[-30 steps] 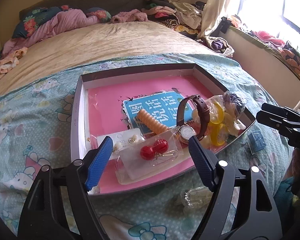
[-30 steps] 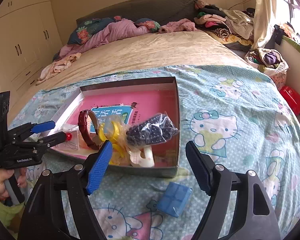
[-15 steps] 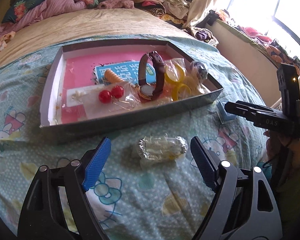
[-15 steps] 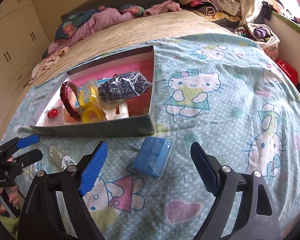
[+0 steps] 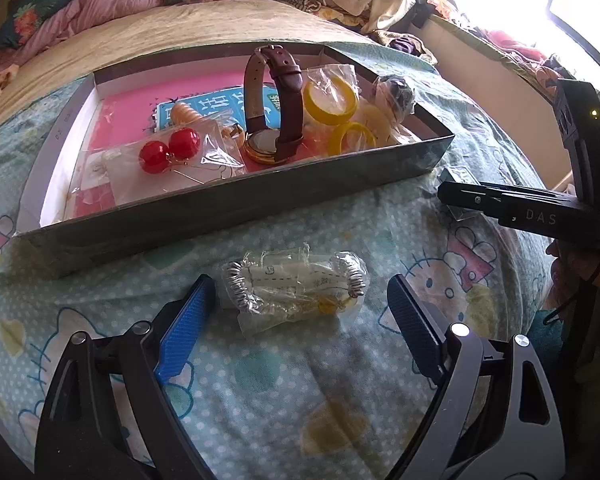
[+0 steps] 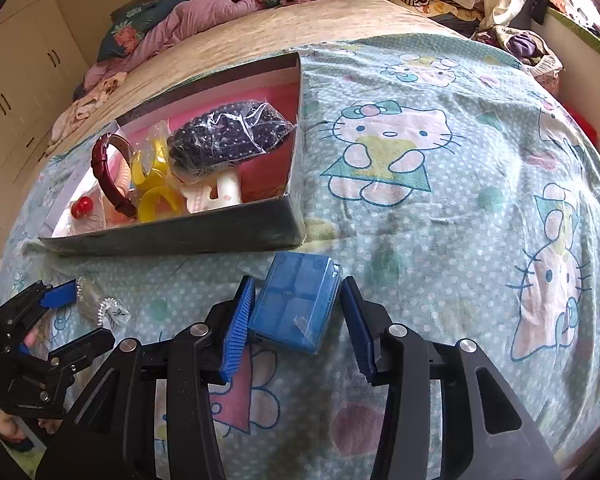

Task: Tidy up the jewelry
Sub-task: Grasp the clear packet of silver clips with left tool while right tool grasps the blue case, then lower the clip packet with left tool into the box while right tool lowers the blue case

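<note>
While the left gripper (image 5: 296, 300) stood wide open over the cartoon-print bedspread (image 5: 260, 380), a clear bag with a silver coiled bracelet (image 5: 296, 288) lay on the cloth between its blue pads (image 5: 180, 332), touching neither so far as could be seen; just beyond it sat the shallow box (image 5: 236, 208), holding a brown-strapped watch (image 5: 276, 108) standing on edge, red bead earrings (image 5: 170, 150) in a clear packet, yellow bangles (image 5: 332, 98) in plastic and an orange ribbed piece (image 5: 186, 114) on the pink lining; the right gripper (image 5: 512, 204) reached in from the right edge, near the box's corner, partly covering a small case there.

Seen from the right wrist camera, the right gripper (image 6: 298, 316) was partly closed around a blue plastic case (image 6: 296, 304) lying on the bedspread (image 6: 440, 200) just in front of the box (image 6: 180, 236); its left pad (image 6: 238, 324) sat against the case's edge, while a narrow gap showed at the right pad, so no firm grip was evident; a dark beaded item in a bag (image 6: 228, 140) lay in the box's near right corner; the left gripper (image 6: 72, 316) appeared at the lower left, spread around the bagged bracelet (image 6: 104, 308).
</note>
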A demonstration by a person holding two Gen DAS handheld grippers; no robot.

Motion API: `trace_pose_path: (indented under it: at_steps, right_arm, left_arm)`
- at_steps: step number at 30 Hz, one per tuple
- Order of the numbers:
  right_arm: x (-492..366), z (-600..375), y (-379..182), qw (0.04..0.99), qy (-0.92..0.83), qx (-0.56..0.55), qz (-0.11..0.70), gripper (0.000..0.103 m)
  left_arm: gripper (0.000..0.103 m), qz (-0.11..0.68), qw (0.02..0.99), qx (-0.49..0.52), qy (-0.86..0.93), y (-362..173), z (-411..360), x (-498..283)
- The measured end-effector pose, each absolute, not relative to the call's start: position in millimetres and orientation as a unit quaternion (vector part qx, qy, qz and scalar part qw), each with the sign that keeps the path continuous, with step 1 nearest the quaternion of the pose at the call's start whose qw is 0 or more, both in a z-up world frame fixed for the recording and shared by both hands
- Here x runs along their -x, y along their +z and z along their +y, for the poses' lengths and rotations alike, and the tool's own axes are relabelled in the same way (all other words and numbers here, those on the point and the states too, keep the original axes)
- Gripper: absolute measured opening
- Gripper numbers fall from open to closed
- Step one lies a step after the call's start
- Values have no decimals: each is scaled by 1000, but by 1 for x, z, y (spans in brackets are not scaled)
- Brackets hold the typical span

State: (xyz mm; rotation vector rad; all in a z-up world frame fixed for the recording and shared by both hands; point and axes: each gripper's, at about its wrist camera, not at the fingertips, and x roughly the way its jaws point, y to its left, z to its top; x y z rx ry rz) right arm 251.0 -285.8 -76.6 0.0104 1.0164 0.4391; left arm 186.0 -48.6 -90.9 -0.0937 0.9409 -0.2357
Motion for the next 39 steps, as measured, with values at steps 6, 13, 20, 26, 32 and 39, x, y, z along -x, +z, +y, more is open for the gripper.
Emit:
trace_pose_path:
  at_steps: [6, 13, 20, 26, 32, 39]
  right_arm:
    - [-241, -287, -66, 855, 233, -9, 463, 36]
    - [-215, -275, -39, 857, 277, -18, 434, 36]
    - [-211, -239, -2, 864, 318, -6, 390, 36]
    - [-225, -206, 12, 867, 337, 21, 367, 36]
    - [-248, -184, 5, 865, 334, 25, 373, 36]
    - [-262, -176, -11, 866, 318, 30, 385, 36]
  left_arm:
    - [55, 440, 890, 33, -117, -90, -48, -181]
    - [53, 411, 901, 57, -123, -62, -25, -162]
    - [53, 376, 920, 68, -82, -32, 12, -163]
    - [53, 369, 925, 73, -54, -28, 34, -176]
    - [53, 369, 926, 76, -36, -30, 52, -190]
    - [53, 375, 923, 81, -28, -38, 58, -202]
